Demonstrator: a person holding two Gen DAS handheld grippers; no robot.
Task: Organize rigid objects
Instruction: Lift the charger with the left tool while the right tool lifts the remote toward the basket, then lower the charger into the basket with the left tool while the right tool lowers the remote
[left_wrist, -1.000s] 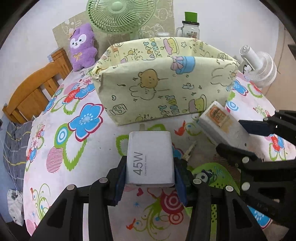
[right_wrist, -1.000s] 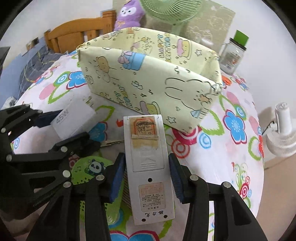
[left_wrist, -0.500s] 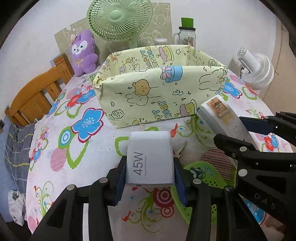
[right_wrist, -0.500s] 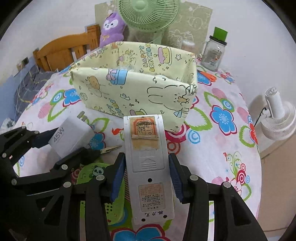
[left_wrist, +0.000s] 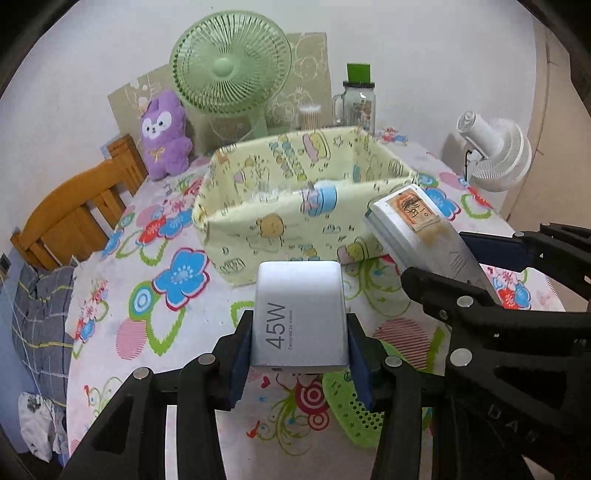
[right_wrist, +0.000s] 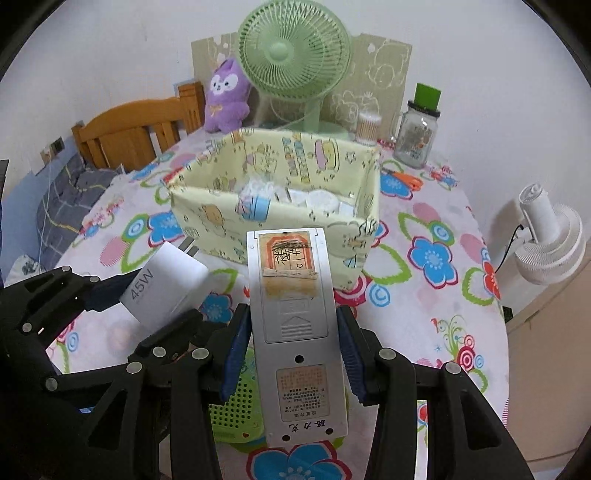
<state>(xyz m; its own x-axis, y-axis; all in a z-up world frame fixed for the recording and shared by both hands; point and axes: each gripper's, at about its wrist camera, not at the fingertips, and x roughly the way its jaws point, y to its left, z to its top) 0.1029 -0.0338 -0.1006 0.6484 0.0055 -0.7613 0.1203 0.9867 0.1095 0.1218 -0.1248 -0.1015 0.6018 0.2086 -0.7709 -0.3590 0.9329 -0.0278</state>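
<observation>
My left gripper (left_wrist: 300, 354) is shut on a white 45W charger (left_wrist: 300, 314), its blue pads pressing both sides. The right gripper (right_wrist: 293, 354) is shut on a grey remote control (right_wrist: 295, 314) held back side up, with a taped orange label. Both hang side by side above the flowered tablecloth, just in front of a pale yellow cartoon-print fabric box (right_wrist: 214, 221). The box is open at the top with several small white items (right_wrist: 295, 197) inside. From the left wrist view the remote (left_wrist: 413, 218) overlaps the box's (left_wrist: 280, 229) right front corner. The charger (right_wrist: 166, 284) also shows at the left of the right wrist view.
A green perforated plastic piece (right_wrist: 236, 410) lies on the table under the grippers. Behind the box stand a green fan (right_wrist: 293, 59), a purple plush (right_wrist: 225, 96), a glass jar (right_wrist: 415, 140) and orange scissors (right_wrist: 404, 179). A white fan (right_wrist: 550, 240) is off the right edge, a wooden chair (right_wrist: 133, 133) at the left.
Both grippers have risen with the charger and the remote still held. The box now sits lower in the views and its inside has come into sight.
</observation>
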